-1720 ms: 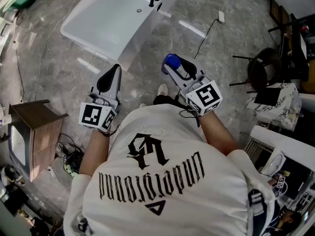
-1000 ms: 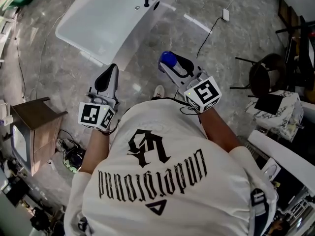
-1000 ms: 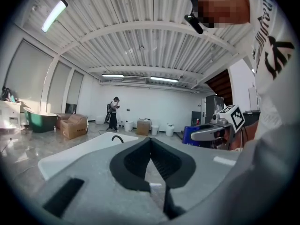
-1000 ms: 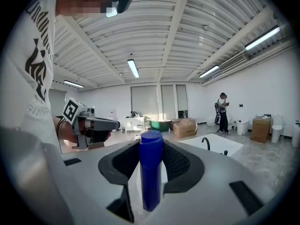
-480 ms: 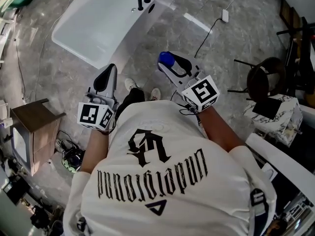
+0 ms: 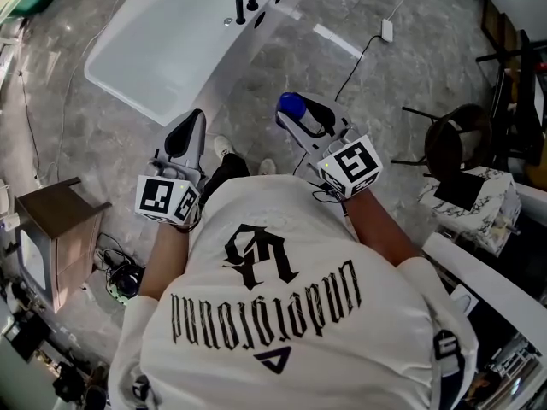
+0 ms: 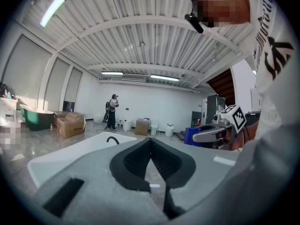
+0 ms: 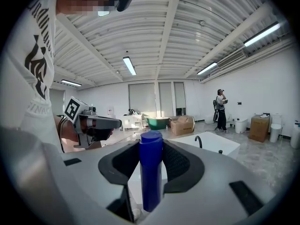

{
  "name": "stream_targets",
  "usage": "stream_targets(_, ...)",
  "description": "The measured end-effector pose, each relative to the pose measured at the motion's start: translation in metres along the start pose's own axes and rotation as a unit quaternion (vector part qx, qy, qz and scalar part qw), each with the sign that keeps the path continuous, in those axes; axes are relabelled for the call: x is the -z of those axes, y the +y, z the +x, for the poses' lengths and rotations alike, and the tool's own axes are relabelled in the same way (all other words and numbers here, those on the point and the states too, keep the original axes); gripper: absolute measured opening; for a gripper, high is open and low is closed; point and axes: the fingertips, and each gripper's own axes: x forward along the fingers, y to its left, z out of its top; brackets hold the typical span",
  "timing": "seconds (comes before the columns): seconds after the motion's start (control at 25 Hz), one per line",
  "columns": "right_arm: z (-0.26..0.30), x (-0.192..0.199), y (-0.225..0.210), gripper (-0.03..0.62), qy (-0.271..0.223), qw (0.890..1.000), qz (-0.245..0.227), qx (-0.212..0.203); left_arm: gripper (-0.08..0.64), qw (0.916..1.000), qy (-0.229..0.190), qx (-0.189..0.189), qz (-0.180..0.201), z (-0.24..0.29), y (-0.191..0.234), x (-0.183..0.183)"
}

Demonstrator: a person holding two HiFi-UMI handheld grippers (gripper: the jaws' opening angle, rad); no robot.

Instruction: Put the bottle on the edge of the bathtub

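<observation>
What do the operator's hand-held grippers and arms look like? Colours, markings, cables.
Left hand-held gripper and right hand-held gripper: light grey moulded shells, with black ribbed pads lining curved jaws. Each carries a white cube with black square markers at the rear. A thin black cable loops by the right wrist. The person wears a white short-sleeved T-shirt with black print.

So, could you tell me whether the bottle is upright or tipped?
Upright: in the right gripper view the bottle stands vertical, pressed on both sides by the jaws of the right gripper.
</observation>
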Motion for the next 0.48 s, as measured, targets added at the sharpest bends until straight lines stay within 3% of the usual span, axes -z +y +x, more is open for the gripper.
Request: stream_targets(0.48,0.073,-0.017,-0.005,0.155,0.005,1.000,-0.006,0.007,0.012,0.9999,-0.008,0.003,-0.010,0.012,0.074,-0.006)
